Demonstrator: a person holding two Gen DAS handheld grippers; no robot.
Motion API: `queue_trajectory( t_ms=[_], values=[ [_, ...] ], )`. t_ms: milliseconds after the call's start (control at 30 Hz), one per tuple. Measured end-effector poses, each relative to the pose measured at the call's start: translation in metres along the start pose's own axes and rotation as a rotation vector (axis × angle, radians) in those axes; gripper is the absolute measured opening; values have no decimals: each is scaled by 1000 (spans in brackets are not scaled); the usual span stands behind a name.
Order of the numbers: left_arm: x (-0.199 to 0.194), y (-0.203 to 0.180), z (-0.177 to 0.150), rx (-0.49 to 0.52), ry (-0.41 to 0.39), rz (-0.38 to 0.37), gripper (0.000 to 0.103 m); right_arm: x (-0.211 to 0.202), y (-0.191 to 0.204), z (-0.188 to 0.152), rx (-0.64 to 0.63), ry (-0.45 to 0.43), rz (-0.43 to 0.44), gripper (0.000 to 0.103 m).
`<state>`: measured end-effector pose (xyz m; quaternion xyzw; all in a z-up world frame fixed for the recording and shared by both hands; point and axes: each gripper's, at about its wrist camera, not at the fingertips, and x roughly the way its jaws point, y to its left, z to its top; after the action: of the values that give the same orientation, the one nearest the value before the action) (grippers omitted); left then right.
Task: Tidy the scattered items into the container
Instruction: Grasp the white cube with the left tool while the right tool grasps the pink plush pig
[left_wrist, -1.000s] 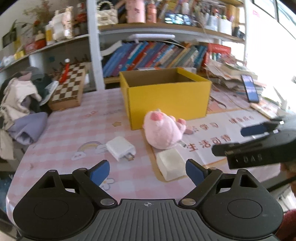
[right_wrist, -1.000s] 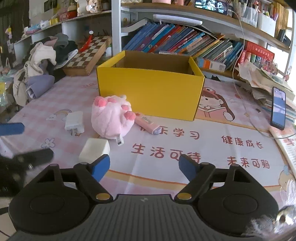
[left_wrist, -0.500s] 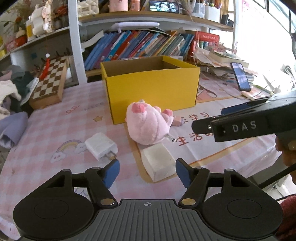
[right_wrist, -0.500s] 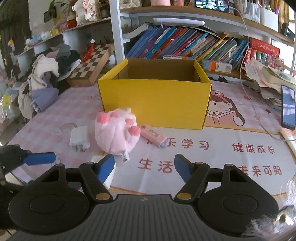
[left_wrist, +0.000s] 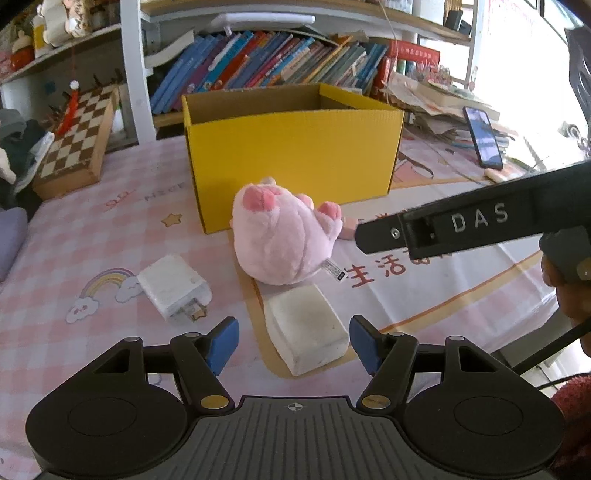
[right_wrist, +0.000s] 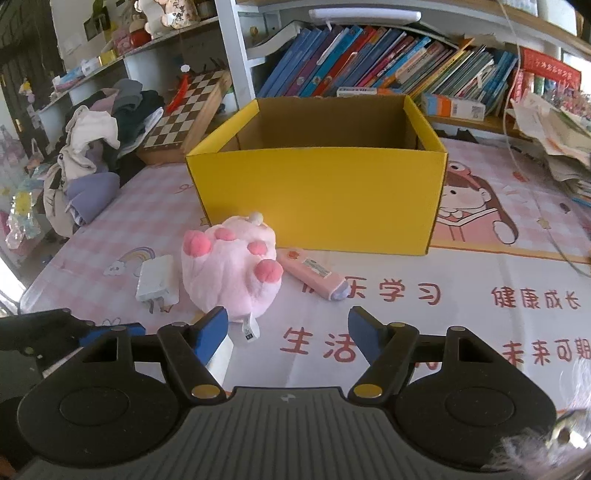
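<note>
An open yellow cardboard box (left_wrist: 291, 162) (right_wrist: 317, 195) stands on the pink table mat, and its inside looks bare. In front of it lie a pink plush toy (left_wrist: 280, 240) (right_wrist: 231, 273), a white charger plug (left_wrist: 171, 286) (right_wrist: 157, 278), a whitish block (left_wrist: 304, 326) and a pink tube (right_wrist: 314, 273). My left gripper (left_wrist: 293, 345) is open, its blue pads on either side of the block's near end without touching it. My right gripper (right_wrist: 286, 332) is open over the mat, just right of the plush toy, with nothing between its fingers. The right tool's finger (left_wrist: 472, 225) crosses the left wrist view.
A chessboard (left_wrist: 79, 138) (right_wrist: 184, 110) leans at the back left beside a heap of clothes (right_wrist: 92, 155). Bookshelves run behind the box. A phone (left_wrist: 484, 136) and piles of papers sit at the right. A hand (left_wrist: 572, 291) holds the right tool.
Both grippers have come closer to the items and their jaws have narrowed. The block now sits between the left pads; the right gripper has come up close beside the plush toy.
</note>
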<state>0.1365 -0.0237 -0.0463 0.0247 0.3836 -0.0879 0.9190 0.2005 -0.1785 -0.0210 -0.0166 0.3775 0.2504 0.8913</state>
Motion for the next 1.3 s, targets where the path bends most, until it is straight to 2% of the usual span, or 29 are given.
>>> queue_trajectory(
  t_ms=[200,300,567,833,1100,1233,1300],
  values=[
    [11,2,4,0,23,-15,65,11,-2,10,-9,16,31,71],
    [16,3,5,-3,39,-33,59,17,-1,14,-23,30,51,72],
    [25,6,6,-7,54,-58,55,31,5,27,-41,49,97,74],
    [31,8,8,0,75,-74,54,58,12,42,-25,139,178,75],
    [31,8,7,17,80,-83,51,78,12,50,32,193,203,80],
    [29,9,7,23,82,-84,48,86,12,53,65,211,225,79],
    [28,9,6,24,84,-86,47,90,13,54,71,222,235,74]
  ],
)
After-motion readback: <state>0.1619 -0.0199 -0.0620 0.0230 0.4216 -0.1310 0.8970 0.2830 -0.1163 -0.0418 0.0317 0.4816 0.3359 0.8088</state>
